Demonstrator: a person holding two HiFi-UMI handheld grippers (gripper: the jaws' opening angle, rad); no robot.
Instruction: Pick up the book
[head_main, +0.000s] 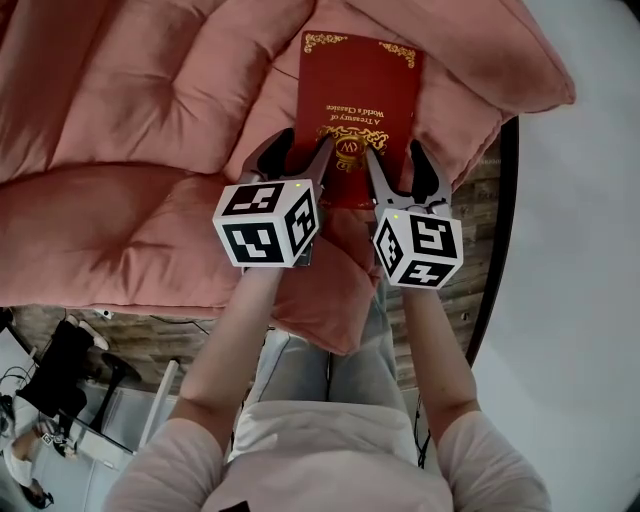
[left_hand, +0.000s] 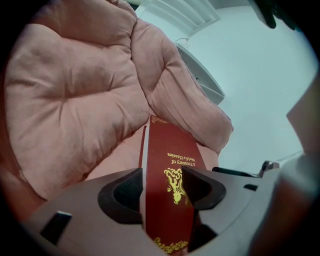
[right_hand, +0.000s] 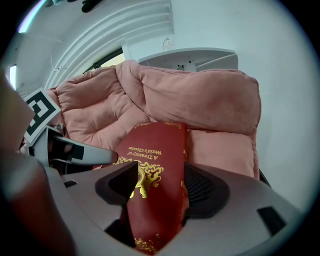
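A red hardback book (head_main: 355, 95) with gold lettering lies flat on the pink cushion (head_main: 130, 120) of a round chair. Both grippers sit at its near end. My left gripper (head_main: 303, 150) straddles the book's near left corner. In the left gripper view the book (left_hand: 167, 150) runs between the jaws and under the right pad (left_hand: 197, 187), and the left gripper (left_hand: 162, 189) stands open. My right gripper (head_main: 395, 160) straddles the near right corner. In the right gripper view the book (right_hand: 155, 145) passes under the left pad (right_hand: 122, 180), and the right gripper (right_hand: 160, 186) is open.
The cushion bulges up behind and on both sides of the book (right_hand: 200, 100). The chair's dark round rim (head_main: 503, 230) curves down the right side, over a wood-look floor (head_main: 480, 280). The person's forearms and legs fill the lower middle of the head view.
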